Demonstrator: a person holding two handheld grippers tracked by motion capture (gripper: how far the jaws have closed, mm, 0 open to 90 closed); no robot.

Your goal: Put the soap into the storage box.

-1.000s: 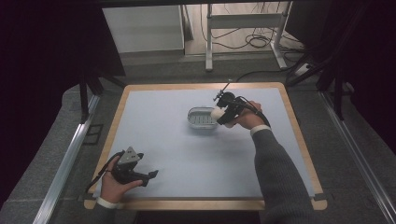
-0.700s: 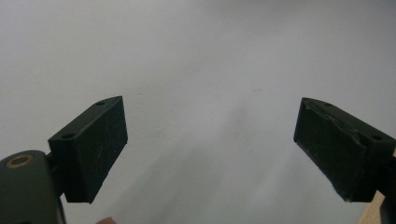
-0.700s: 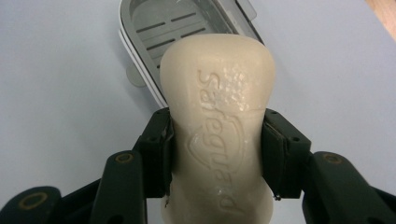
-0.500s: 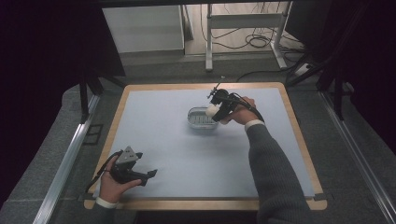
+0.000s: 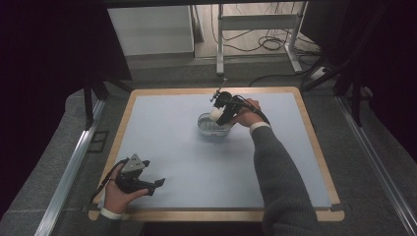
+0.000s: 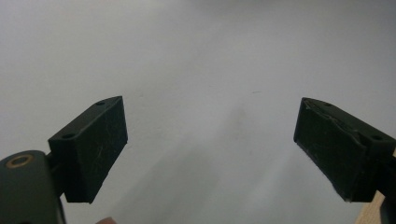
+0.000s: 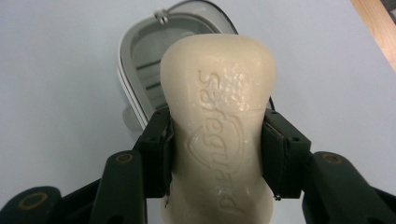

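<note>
A cream bar of soap [image 7: 217, 121] with embossed lettering is clamped at its waist by my right gripper [image 7: 217, 154]. In the high view that right gripper [image 5: 218, 114] holds the soap [image 5: 215, 114] just above a clear oval soap dish [image 5: 211, 129] at the table's middle back. Seen along the right gripper, the dish [image 7: 140, 60] lies beyond and below the soap, its ribbed floor bare. My left gripper [image 5: 158, 184] rests near the front left corner of the table, its jaws wide apart. Nothing but pale mat lies between the left gripper's [image 6: 210, 149] pads.
A pale blue-grey mat [image 5: 177, 147] covers the wooden-rimmed table [image 5: 314, 147]. Metal rails run along both sides on the grey floor. A white desk frame [image 5: 255, 29] and cables stand beyond the far edge.
My right hand has carried the soap leftward, from the dish's right rim to over the dish. The left hand has stayed put.
</note>
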